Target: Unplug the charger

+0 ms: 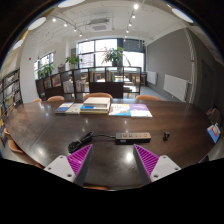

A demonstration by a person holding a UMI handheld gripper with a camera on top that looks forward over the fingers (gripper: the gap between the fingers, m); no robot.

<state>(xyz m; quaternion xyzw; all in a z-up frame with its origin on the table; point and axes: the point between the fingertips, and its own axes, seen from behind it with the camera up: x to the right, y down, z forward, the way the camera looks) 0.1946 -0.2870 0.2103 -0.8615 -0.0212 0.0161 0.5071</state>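
The tool (113,160) is held open above the dark counter (40,125), and nothing is gripped between its purple pads (80,157). Just ahead of the fingers, a black power strip (128,137) is seen lying flat, with a cord (85,141) running off to one side. The charger is likely plugged in there, but it cannot be picked out. Beyond it, books (95,106) are laid out. The reaching step seems to be in hand. Next, the tool must be brought down and closed on the plug.

Dark brown wooden table (40,125), black power strip (118,137), magenta finger pads (80,156), possibly blue-and-white booklets (95,105).
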